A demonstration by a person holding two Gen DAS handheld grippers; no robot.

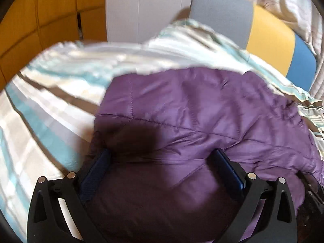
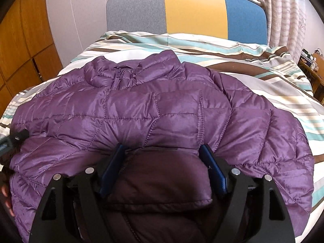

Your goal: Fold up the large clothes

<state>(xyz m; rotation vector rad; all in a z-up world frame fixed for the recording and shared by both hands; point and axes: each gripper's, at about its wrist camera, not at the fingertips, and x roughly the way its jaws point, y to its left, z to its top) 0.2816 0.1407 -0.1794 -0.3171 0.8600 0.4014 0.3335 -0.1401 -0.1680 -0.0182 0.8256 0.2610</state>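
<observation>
Purple jacket (image 2: 162,109) lay spread across the striped bed (image 2: 263,75). Left hand-held gripper (image 1: 162,158) gaped over quilting (blurred). Right hand-held gripper (image 2: 162,154) spread wide, straddling a fold.

No readable text, labels, brand marks or numbers in either view. Purple jacket (image 2: 154,109): stitching only, no logo or tag visible. Striped bedding (image 2: 253,60) and colour-block headboard (image 2: 194,10): plain. Clutter on the side shelf (image 2: 310,60) at the right edge might carry print, but too small and blurred to read.
</observation>
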